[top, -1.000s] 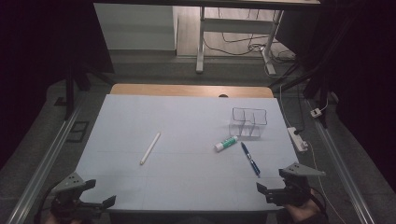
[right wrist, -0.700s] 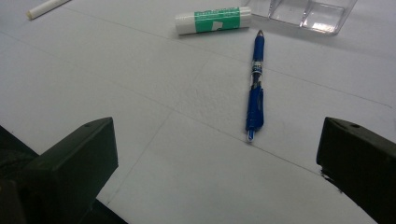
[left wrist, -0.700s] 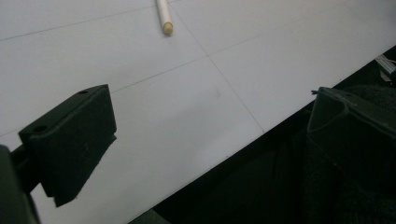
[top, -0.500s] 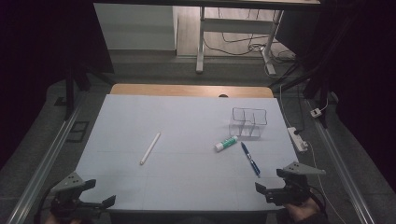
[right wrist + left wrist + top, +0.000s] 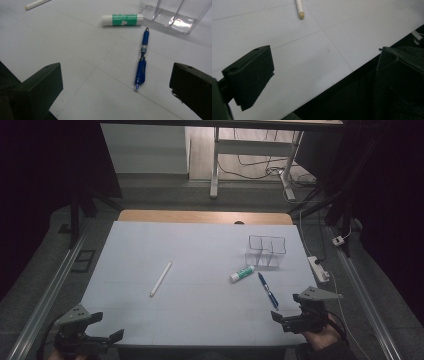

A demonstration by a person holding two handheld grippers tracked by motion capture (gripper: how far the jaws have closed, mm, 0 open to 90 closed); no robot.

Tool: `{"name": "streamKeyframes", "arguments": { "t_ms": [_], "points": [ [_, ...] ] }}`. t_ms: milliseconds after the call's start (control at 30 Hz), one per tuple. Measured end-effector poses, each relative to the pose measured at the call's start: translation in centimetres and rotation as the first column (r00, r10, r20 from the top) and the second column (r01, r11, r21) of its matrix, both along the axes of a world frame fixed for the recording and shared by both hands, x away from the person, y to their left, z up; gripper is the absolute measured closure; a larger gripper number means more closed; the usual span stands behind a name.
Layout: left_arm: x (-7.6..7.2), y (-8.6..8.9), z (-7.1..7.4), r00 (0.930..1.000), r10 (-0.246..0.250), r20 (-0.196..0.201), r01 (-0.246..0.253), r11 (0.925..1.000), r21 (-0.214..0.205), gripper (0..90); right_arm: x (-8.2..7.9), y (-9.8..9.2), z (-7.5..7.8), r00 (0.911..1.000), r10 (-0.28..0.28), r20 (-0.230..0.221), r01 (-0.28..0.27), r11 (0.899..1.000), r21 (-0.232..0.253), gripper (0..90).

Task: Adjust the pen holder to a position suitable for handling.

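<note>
- The left gripper (image 5: pixel 102 336) hovered at the near left corner of the white worktop (image 5: pixel 200 245), its jaws spread wide and holding nothing.
- A white stick (image 5: pixel 161 278) lay flat left of the worktop's middle, well apart from both grippers; the left gripper view caught just its tan tip (image 5: pixel 299 10) at the top of the frame.
- A green-and-white glue stick (image 5: pixel 242 273) lay on its side right of centre, near the clear plastic organiser (image 5: pixel 266 251) that stood toward the far right corner.
- The blue pen (image 5: pixel 267 289) lay just beside the glue stick, its length running toward the near right corner.
- The right gripper (image 5: pixel 283 319) waited over the near right edge, jaws wide apart and empty, the pen nearest to it.
- Seen from the right gripper, the pen (image 5: pixel 141 60) sat off to the right between the jaws, so a straight close would likely have caught it off-centre and rolled or flicked it along the smooth surface, possibly into the glue stick (image 5: pixel 122 19).
- That close view showed the pen's clear middle barrel and the organiser's dividing walls (image 5: pixel 172 12), detail too small from the high view, which alone placed both grippers against the whole worktop.
</note>
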State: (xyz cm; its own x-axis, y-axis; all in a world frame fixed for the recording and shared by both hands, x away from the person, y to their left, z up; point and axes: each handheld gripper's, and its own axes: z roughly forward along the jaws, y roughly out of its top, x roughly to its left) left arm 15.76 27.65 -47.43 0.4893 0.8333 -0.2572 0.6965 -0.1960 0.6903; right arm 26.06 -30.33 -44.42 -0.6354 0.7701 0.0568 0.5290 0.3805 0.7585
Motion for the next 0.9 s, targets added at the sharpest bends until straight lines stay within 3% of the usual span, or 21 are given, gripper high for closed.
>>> {"name": "streamKeyframes", "arguments": {
  "t_ms": [200, 367, 900],
  "points": [
    [0.0, 0.0, 0.0, 1.0, -0.001, -0.001, 0.001, 1.0, 0.0, 1.6, 0.7, 0.5, 0.2, 0.9999, 0.009, -0.005, -0.009, 1.0, -0.016, 0.0],
    [0.0, 0.0, 0.0, 1.0, -0.001, -0.004, 0.001, 1.0, -0.002, 1.6, 1.9, 0.6, 0.7, 0.9999, -0.011, -0.008, 0.011, 1.0, 0.019, 0.0],
    [0.1, 0.0, 0.0, 1.0, -0.001, -0.008, 0.001, 1.0, 0.0, 1.6, 5.0, 0.8, 1.4, 0.9979, 0.064, 0.006, -0.064, 0.995, -0.074, 0.0]
  ]
}}
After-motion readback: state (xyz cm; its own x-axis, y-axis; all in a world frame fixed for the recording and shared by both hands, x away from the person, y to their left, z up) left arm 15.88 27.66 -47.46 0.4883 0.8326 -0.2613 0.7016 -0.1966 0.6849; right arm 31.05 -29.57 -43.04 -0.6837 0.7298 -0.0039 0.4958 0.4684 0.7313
